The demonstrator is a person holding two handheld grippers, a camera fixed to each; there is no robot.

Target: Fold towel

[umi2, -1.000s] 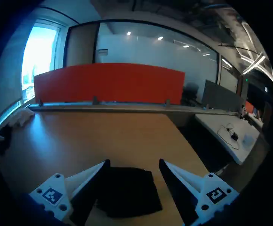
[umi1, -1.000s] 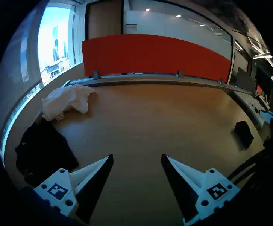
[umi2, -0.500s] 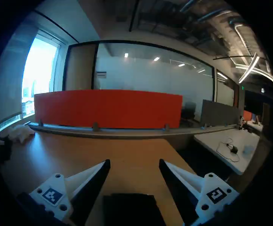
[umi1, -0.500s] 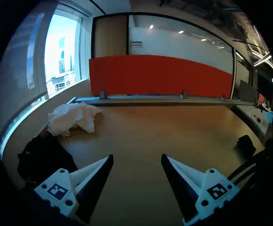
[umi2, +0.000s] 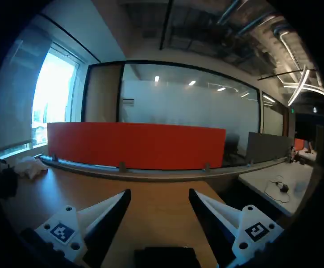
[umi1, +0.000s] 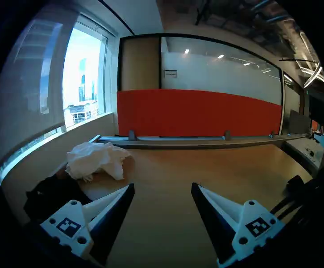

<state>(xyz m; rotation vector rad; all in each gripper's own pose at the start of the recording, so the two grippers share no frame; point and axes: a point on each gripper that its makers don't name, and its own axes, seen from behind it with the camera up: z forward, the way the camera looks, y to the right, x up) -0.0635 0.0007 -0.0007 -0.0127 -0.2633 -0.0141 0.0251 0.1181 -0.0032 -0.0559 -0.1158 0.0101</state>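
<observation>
Towel (umi2: pixel 164 257), black and folded: flat on table (umi2: pixel 162 210), low between the bases of right gripper (umi2: pixel 159 190) fingers (umi2: pixel 106 214), cut off by the bottom edge of the right gripper view. Clear of the tips; contact further back impossible to tell. Right fingers spread apart, nothing clamped. Left gripper (umi1: pixel 162 184) fingers (umi1: pixel 113 210) spread wide too, nothing between them, tips over bare wood. Out past the left fingers, window side: crumpled dark cloth (umi1: pixel 50 198) near the table edge, white towel pile (umi1: pixel 97 161) bunched just behind it; touching or merely close, can't tell. Small dark object (umi1: pixel 296 183) at the right of the left gripper view, partly hidden, type unclear. Far table edge: grey rail (umi1: pixel 197 143) with red divider panel (umi1: pixel 197 111) standing upright on it. Behind that, frosted glass wall (umi1: pixel 220 67); window (umi1: pixel 84 89) to the left. Second table (umi2: pixel 269 181), white, off to the right, with a cable (umi2: pixel 278 183) on it.
</observation>
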